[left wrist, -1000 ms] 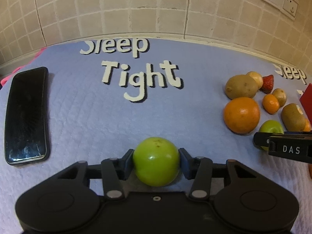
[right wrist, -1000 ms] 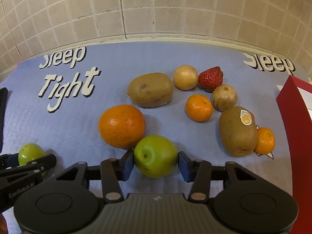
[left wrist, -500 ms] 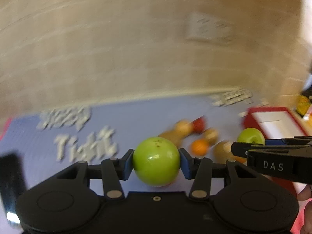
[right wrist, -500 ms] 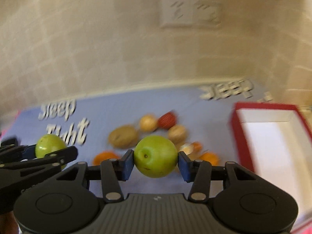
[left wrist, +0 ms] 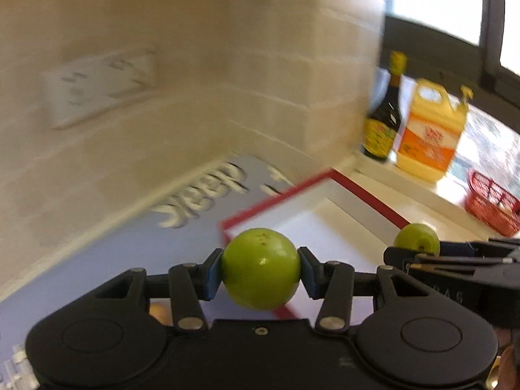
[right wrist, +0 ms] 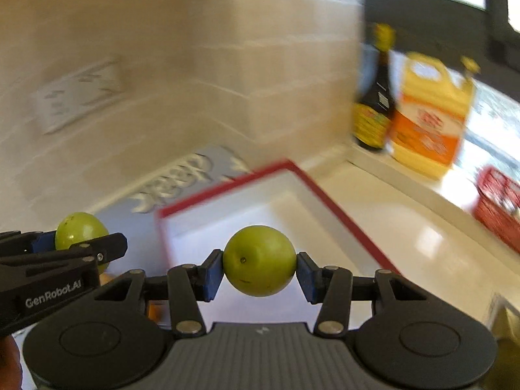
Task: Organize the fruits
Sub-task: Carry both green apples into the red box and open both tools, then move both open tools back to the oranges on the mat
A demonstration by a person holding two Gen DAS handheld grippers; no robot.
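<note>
Now both grippers have come up off the blue mat and swung across toward the red-rimmed tray [right wrist: 341, 217]; a second ago each was low among the fruit pile, and the phone and oranges filled the views, whereas now the tray's white floor lies just beyond the fingertips. We take that to mean the pick-up is done and the carry is nearly over; what remains, in our judgement, is to bring each apple over the tray and let go.

Our left gripper [left wrist: 260, 268] is clenched on a green apple [left wrist: 260, 268], its blue pads pressing either side, and the fruit hangs above the tray's near corner; our right gripper [right wrist: 259, 261] grasps the other apple [right wrist: 259, 261] likewise, over the tray floor (both views are smeared by motion). Each apple is smooth, glossy and round, yellow-green with small brown specks; the right one shows a dark dimple facing us.
</note>
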